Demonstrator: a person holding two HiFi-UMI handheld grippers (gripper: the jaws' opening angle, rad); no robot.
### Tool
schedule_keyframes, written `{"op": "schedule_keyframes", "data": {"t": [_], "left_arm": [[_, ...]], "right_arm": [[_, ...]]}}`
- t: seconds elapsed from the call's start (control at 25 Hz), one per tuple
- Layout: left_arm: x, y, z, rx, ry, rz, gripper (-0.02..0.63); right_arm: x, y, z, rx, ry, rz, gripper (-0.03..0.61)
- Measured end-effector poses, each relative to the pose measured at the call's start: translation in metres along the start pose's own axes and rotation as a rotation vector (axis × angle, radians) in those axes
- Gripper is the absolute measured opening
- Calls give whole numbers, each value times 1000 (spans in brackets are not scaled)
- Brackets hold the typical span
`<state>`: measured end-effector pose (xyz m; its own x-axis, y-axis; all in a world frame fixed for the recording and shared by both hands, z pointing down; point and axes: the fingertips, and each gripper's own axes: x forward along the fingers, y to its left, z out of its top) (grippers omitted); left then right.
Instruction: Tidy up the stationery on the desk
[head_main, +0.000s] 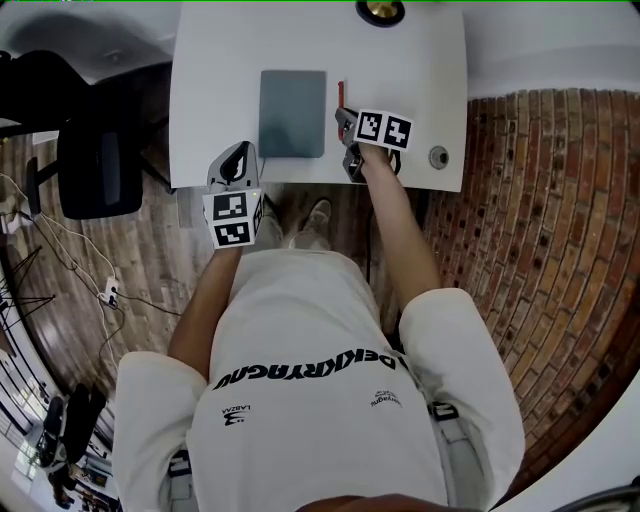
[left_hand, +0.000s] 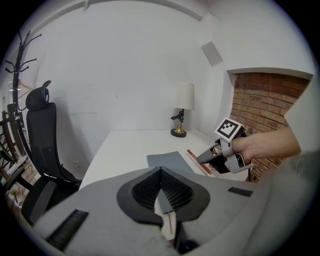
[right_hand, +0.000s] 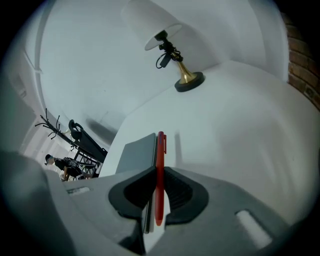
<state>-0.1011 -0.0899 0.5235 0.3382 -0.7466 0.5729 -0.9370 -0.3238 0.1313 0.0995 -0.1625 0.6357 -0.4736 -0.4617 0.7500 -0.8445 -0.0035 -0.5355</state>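
Note:
A grey notebook (head_main: 292, 112) lies flat in the middle of the white desk (head_main: 210, 60). Just right of it, a red pen (head_main: 341, 94) points away from me, with my right gripper (head_main: 344, 114) shut on its near end. In the right gripper view the pen (right_hand: 161, 150) stands upright between the pads, beside the notebook (right_hand: 136, 152). My left gripper (head_main: 240, 152) hovers over the desk's front edge, left of the notebook, shut and holding nothing. From the left gripper view (left_hand: 161, 192) I see the notebook (left_hand: 170, 161), the pen (left_hand: 199, 161) and the right gripper (left_hand: 209, 157).
A lamp with a brass base (head_main: 380, 10) stands at the desk's far edge. A small round metal object (head_main: 438, 156) sits at the front right corner. A black office chair (head_main: 100, 165) stands left of the desk, with cables (head_main: 110, 290) on the floor.

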Motion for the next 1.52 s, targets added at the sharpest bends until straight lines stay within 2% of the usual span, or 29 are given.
{"op": "schedule_keyframes", "data": {"t": [0.12,0.44,0.8,1.08,1.24,1.52], "left_arm": [[-1,5,-3,-6,5,5,-2],[2,15,-8,8,20,10,-2],[6,24,-7,0,26,5,-2],[7,22,-4,1,20,-8,-2],[2,19,3,-9,6,-17,-2],[-13,-2,24,-8,-50,-30,-2]], "right_arm": [[10,0,-2,19,11,-28,51],[27,-2,-10,-33,14,-136,51],[31,2,-11,-22,2,-188,55],[28,5,-10,-28,-7,-187,78],[14,16,-4,-51,-50,-174,80],[-33,46,9,-101,-166,-89,80]]}}
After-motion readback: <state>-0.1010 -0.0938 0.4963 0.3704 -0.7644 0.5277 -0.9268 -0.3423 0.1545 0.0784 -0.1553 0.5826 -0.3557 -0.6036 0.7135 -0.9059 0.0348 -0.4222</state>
